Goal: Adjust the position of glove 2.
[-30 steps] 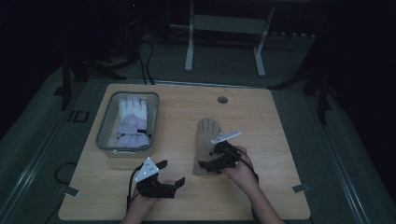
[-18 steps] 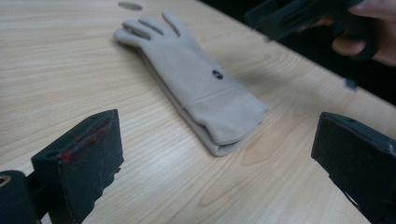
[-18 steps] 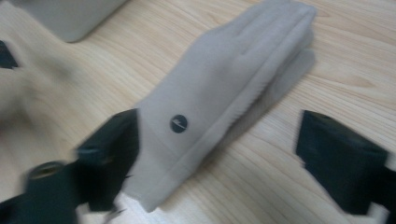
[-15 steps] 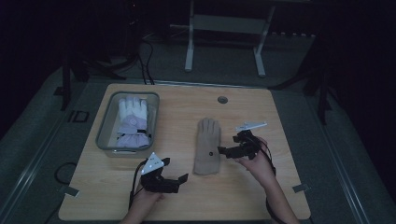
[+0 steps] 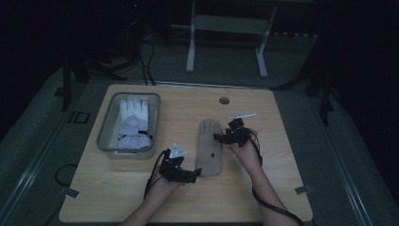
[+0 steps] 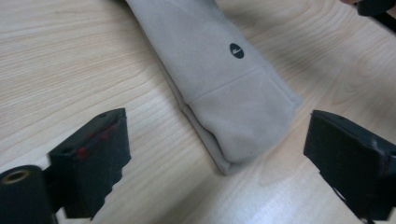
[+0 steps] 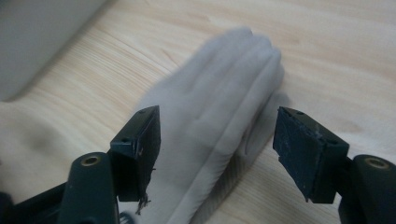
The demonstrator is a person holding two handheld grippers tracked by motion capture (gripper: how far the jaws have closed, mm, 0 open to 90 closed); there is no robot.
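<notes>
Now both grippers approach the beige glove (image 5: pixel 209 148) flat on the table (image 5: pixel 282 188): left gripper (image 5: pixel 195 175), unclenched and narrowing, frames its cuff; right gripper (image 5: pixel 221 137), likewise, straddles its fingers; next, probably pinching each end.

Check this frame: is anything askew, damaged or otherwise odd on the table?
Nothing stands out. The tan glove lies flat on the table, and the pale gloves sit inside the clear bin.
</notes>
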